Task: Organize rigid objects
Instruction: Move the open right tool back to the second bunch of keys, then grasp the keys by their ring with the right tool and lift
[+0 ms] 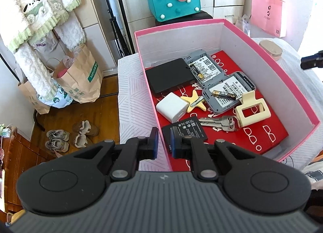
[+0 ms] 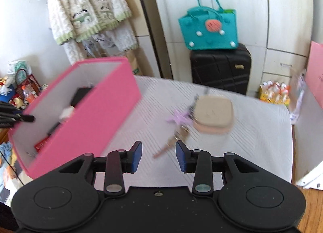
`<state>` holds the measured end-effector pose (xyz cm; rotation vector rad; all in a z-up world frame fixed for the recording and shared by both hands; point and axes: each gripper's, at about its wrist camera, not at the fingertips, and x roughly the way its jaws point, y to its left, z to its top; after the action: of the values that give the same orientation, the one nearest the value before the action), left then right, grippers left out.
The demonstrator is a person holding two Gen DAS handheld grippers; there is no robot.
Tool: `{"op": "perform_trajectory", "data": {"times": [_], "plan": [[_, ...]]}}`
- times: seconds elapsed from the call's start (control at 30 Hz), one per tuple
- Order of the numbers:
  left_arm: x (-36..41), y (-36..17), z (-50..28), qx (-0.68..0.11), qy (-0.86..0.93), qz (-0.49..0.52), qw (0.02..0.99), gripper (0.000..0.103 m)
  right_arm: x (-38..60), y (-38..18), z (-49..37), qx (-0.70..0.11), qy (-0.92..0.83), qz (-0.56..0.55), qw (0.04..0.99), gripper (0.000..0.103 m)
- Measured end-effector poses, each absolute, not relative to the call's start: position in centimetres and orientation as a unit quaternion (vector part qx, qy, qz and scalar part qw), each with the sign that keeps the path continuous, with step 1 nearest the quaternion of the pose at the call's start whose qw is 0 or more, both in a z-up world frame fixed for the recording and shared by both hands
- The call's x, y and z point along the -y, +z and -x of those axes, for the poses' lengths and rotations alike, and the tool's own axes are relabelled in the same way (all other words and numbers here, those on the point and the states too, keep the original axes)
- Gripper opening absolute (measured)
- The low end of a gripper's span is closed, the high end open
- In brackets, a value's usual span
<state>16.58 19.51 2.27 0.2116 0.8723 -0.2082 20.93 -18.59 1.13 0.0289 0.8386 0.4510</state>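
1. Now, the right hand-held gripper [image 2: 158, 157] stands partly open with nothing between its blue pads; it hangs over the white-covered counter [image 2: 252, 132].
2. Just ahead of it, slightly to the right of its midline, lies a blurred bunch of keys with a lilac tag [image 2: 177, 125]. Its long axis runs from near the pads up and to the right, toward the beige case [image 2: 214, 114], which it seems to touch.
3. So, in my judgement, the right hand is the nearer one, and the pads should close across that slanted axis.
4. The left hand-held gripper [image 1: 163, 143] is closed on the near wall of the pink box [image 1: 292, 83].
5. The box lies to the left of the keys and already holds routers, batteries, a charger and other keys.
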Motion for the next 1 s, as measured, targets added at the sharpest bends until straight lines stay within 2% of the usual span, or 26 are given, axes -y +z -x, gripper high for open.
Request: {"op": "perform_trajectory", "data": {"times": [0.4, 0.63, 0.7, 0.73, 0.9, 1.0], "plan": [[-19.2, 2.3, -16.6, -0.424, -0.088, -0.099, 0.896, 0.012, 16.8, -3.3, -25.5, -0.417, 0.219, 0.015, 0.882, 0.048], [-19.1, 2.4, -16.6, -0.427, -0.085, -0.101, 0.894, 0.011, 14.8, -4.9, -27.1, -0.395, 0.175, 0.069, 0.899, 0.049], [-19.2, 2.4, -16.6, -0.428, -0.086, -0.101, 0.894, 0.011, 14.1, -4.8, -26.3, -0.38, 0.18, 0.095, 0.902, 0.038], [-19.1, 2.4, -16.6, -0.428, -0.086, -0.101, 0.894, 0.011, 13.9, -4.7, -26.0, -0.379, 0.182, 0.098, 0.902, 0.029], [-18.8, 2.3, -16.6, -0.428, -0.087, -0.11, 0.893, 0.011, 14.8, -4.4, -25.6, -0.391, 0.17, 0.057, 0.903, 0.029], [-18.8, 2.2, -16.6, -0.428, -0.087, -0.112, 0.893, 0.011, 16.2, -4.3, -25.6, -0.409, 0.191, -0.009, 0.892, 0.029]]}}
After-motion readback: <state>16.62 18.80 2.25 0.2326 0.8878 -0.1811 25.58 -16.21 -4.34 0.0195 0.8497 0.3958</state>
